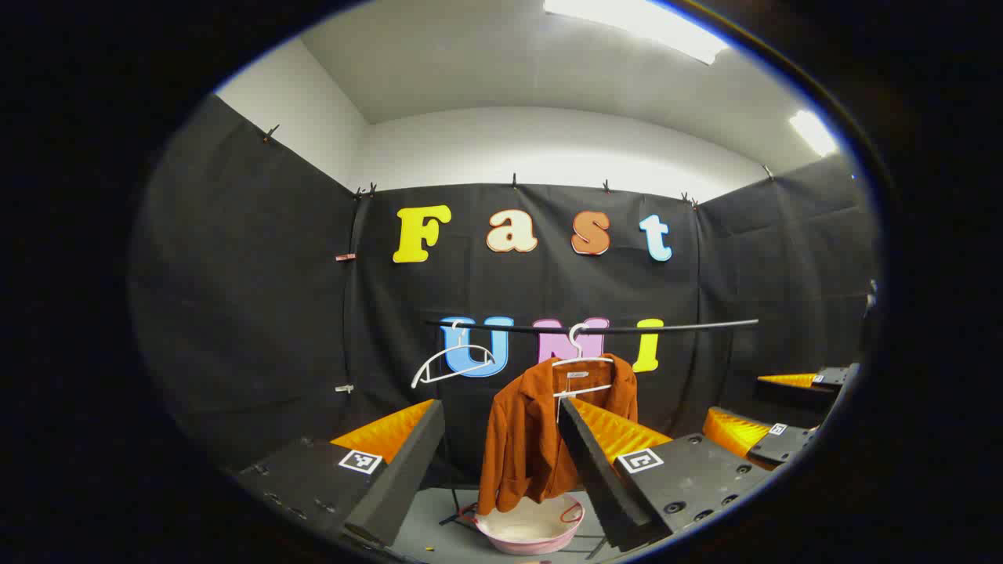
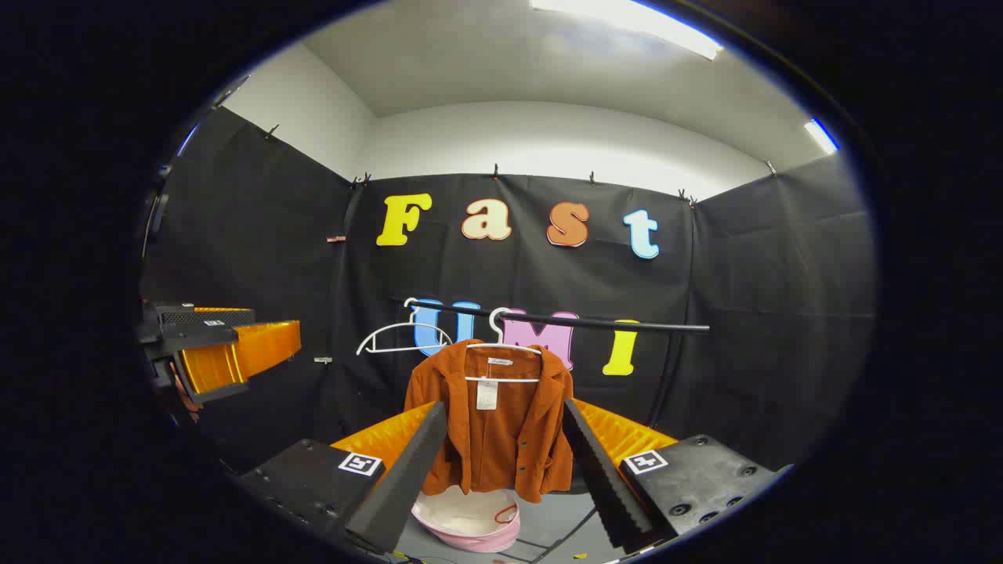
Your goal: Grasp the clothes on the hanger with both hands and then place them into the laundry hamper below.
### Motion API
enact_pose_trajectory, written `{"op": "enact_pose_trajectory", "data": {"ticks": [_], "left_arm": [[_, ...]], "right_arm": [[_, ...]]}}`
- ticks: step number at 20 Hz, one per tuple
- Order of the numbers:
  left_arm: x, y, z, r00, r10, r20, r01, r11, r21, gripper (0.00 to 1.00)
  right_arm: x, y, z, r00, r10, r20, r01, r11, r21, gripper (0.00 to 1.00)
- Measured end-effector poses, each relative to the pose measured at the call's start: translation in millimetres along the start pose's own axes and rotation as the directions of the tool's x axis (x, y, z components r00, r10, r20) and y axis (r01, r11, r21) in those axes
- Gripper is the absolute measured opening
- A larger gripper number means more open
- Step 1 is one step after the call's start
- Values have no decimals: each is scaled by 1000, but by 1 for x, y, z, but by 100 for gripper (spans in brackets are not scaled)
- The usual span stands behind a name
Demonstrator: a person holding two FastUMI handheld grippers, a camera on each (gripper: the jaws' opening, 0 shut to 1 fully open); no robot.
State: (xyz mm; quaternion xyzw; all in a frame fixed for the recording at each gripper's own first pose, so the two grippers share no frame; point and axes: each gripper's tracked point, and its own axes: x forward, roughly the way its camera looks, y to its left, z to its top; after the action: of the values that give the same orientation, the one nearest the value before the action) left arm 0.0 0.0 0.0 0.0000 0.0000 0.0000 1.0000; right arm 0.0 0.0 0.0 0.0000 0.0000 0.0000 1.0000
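both the left gripper and the right gripper had their jaws spread wide apart with nothing between them, well short of the rust-orange corduroy jacket. that jacket hung on a white wire hanger from the thin black rail, an empty white hanger beside it. directly beneath the jacket sat the round pink laundry hamper on the grey floor.

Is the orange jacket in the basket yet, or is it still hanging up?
Nothing is done yet. The rust-orange jacket hangs on its white hanger from the black rail, above the pink round hamper on the floor. Both the left gripper and right gripper are open, short of the jacket. Left: grasp it with both, lift it off, lower it into the hamper.
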Motion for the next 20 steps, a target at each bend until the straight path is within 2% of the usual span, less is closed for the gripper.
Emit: {"op": "enact_pose_trajectory", "data": {"ticks": [1,3,5,7,11,14,17,20], "left_arm": [[0,-6,1,1000,-17,-5,17,1000,-14,93],[-1,-4,9,1000,5,1,-5,998,68,94],[-5,-20,17,1000,-10,21,8,996,89,90],[-3,-35,18,999,-34,24,32,998,62,90],[2,-26,29,1000,14,12,-15,999,32,95],[5,-35,32,1000,-1,22,1,1000,12,94],[8,-21,22,999,48,15,-49,995,88,94],[13,-28,15,998,53,16,-55,991,120,95]], "right_arm": [[2,-1,3,1000,4,4,-4,1000,-2,96],[1,-6,7,1000,9,16,-8,1000,-7,96],[3,-8,12,999,15,29,-15,1000,3,96],[3,-12,12,999,20,30,-21,1000,6,96],[3,-21,10,999,22,23,-22,1000,5,96],[7,-21,7,999,30,10,-30,1000,-1,95],[11,-20,5,999,39,4,-39,999,-5,96],[14,-18,4,999,44,1,-44,999,-3,96]]}}
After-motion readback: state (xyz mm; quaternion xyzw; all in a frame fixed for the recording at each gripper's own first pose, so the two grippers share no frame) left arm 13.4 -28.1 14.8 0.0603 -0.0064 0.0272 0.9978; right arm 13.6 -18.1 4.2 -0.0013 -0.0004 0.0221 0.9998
